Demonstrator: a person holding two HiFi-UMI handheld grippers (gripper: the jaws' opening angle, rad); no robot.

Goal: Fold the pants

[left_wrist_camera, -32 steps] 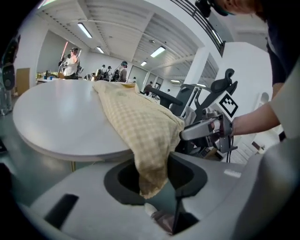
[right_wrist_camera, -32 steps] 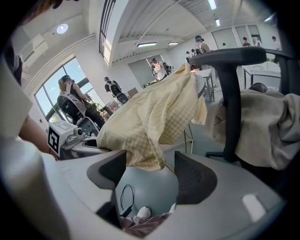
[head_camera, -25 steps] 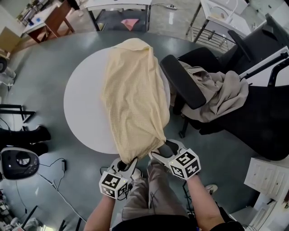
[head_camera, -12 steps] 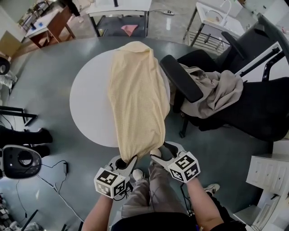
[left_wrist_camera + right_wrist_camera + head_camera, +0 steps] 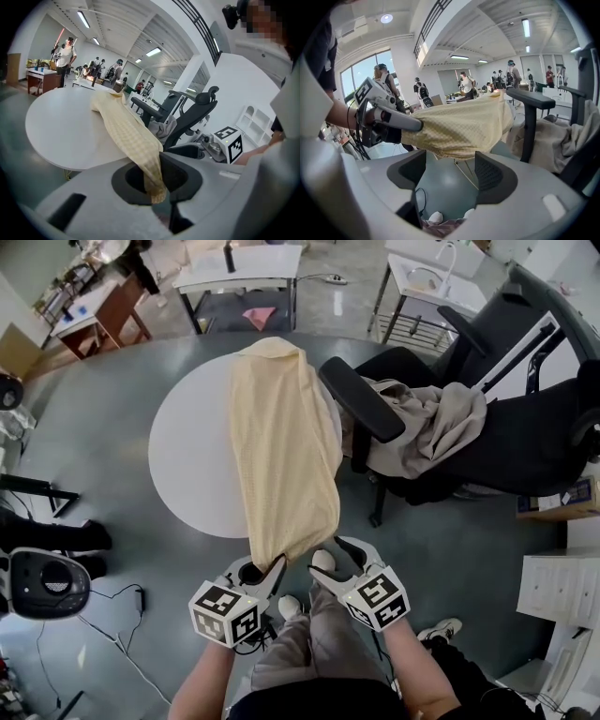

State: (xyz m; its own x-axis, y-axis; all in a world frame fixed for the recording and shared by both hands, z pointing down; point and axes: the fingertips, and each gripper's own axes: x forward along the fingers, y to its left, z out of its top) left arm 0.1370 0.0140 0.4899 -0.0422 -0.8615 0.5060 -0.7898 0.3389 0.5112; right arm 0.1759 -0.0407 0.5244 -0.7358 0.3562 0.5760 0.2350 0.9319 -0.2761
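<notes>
- Holding one end of the pants [image 5: 281, 442] clamped in left tool [image 5: 253, 570]; right tool [image 5: 335, 557] gaping, empty, cloth just above it. Rest drapes ahead over the surface [image 5: 192, 460].
- Risk?
- One-corner grip: my pull could slide them off.

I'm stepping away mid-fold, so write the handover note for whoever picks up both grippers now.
Left gripper: shut on the near corner of the yellow pants.
Right gripper: open, empty, just short of the hem.
Pants: laid lengthwise on the round white table, near end held up past its edge.
Done: one corner gripped.
Left: grip the other corner, then fold.
</notes>
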